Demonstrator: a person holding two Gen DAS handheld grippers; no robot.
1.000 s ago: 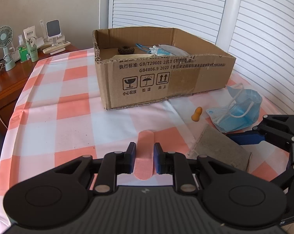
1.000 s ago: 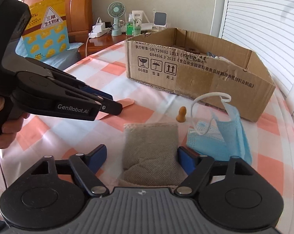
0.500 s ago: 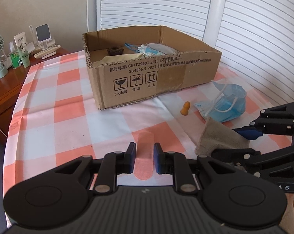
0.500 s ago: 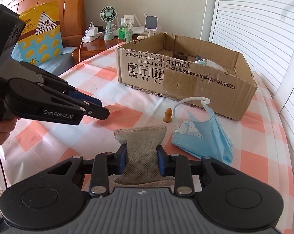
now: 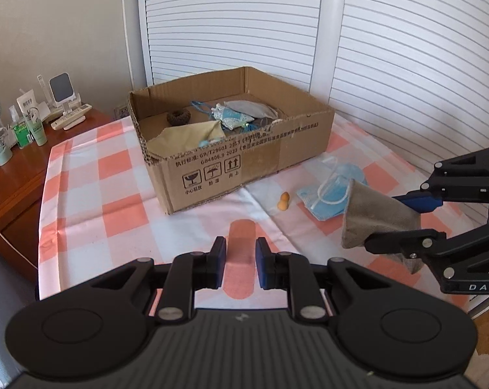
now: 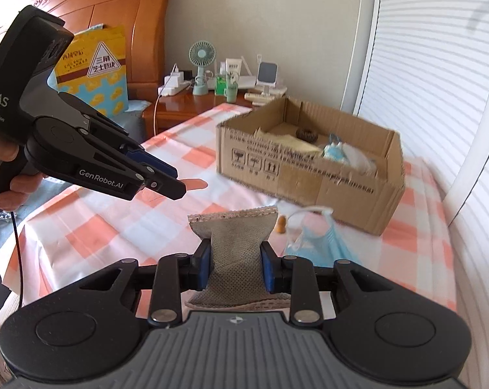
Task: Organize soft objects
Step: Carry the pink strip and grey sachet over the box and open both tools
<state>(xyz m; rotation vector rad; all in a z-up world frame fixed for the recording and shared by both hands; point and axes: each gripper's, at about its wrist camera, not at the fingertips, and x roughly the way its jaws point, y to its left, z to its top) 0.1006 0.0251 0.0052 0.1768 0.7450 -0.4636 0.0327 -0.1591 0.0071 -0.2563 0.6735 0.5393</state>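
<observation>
My left gripper [image 5: 241, 253] is shut on a pink flat strip [image 5: 241, 236] and holds it above the checked tablecloth [image 5: 91, 201]. My right gripper [image 6: 234, 265] is shut on a grey mesh pouch [image 6: 236, 243], which hangs clear of the cloth; in the left wrist view the pouch [image 5: 374, 217] shows at the right. The open cardboard box [image 5: 244, 159] stands beyond both grippers, with a few soft items inside. A blue face mask [image 5: 328, 194] and a small orange earplug [image 5: 282, 201] lie in front of the box.
A wooden nightstand [image 5: 7, 191] at the left carries a small fan [image 6: 201, 61], bottles and a phone stand. A wooden headboard [image 6: 114, 9] and a yellow bag [image 6: 95, 71] stand behind the left gripper. White slatted doors [image 5: 406, 64] run along the far and right sides.
The right gripper closed on the grey pouch and lifted it off the cloth. Both grippers rose, and the pink strip came up with the left one.
</observation>
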